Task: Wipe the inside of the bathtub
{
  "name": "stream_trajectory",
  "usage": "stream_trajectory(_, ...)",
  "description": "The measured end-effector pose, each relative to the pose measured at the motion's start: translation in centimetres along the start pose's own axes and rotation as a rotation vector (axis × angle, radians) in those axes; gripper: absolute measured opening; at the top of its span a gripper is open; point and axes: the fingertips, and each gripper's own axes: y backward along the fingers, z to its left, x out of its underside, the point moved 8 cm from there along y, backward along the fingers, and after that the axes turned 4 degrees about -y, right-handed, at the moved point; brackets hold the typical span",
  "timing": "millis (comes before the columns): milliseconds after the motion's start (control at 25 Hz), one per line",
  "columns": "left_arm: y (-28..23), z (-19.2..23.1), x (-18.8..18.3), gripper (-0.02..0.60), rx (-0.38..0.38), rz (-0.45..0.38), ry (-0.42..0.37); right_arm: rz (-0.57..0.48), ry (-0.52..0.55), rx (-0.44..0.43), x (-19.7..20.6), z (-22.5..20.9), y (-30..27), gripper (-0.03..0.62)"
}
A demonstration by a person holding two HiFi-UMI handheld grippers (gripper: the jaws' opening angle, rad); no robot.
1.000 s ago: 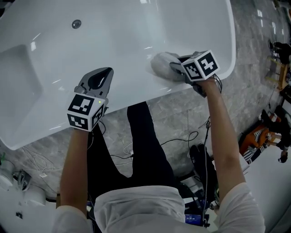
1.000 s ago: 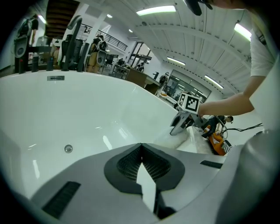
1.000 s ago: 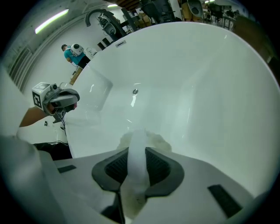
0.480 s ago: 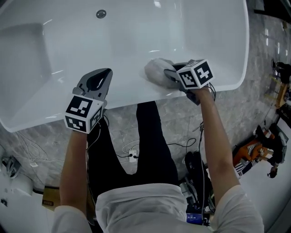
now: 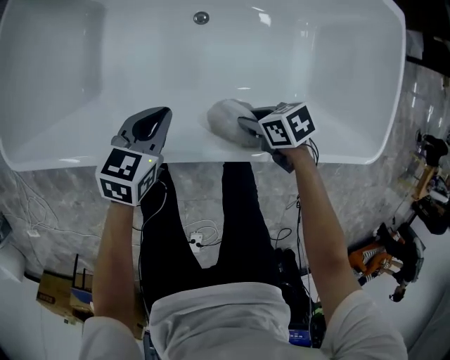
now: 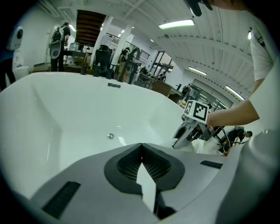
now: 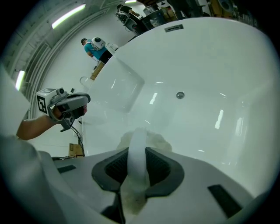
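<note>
— What do we have around the tub?
— Grey marble floor (image 5: 67,186), with white cables (image 5: 42,221) and a cardboard box (image 5: 60,292) on it. Our black trousers (image 5: 242,211) stand right against the near rim.
— And the bathtub (image 5: 316,63) itself?
— White and glossy, with a round chrome fitting (image 5: 201,17) on its far wall. The pale cloth (image 5: 226,119) lies bunched on the near inner wall.
— Who holds it?
— Our right gripper (image 7: 138,166), clamped on it. Its own view shows a strip pinched between the jaws, where the head view shows only a lump. Our left gripper (image 6: 141,153) hangs over the rim, jaws closed on nothing; only its view shows workshop racks (image 6: 164,70) behind
</note>
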Motion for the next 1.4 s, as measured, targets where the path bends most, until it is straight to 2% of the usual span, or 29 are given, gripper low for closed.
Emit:
stream_trajectory(480,8.9,7.5,4.8,0.011,-0.136,-0.064,0.12,0.036,0.112,-0.073,-6.7,11.1,-8.2,0.101)
stream_trajectory(680,12.8,10.4,6.8,0.011,-0.223,-0.109,0.164,0.029,0.175,-0.119,-9.8,16.0,-11.6,0.101)
stream_trajectory(920,17.1,14.9,10.0,0.011,-0.322,-0.148,0.252,0.033,0.25,-0.154,-13.7,21.7,-16.0,0.101)
stream_trajectory(1400,23.4,20.2,12.8,0.011,-0.437,-0.193,0.313,0.01,0.297,-0.203,-18.7,29.6,-21.2,0.101)
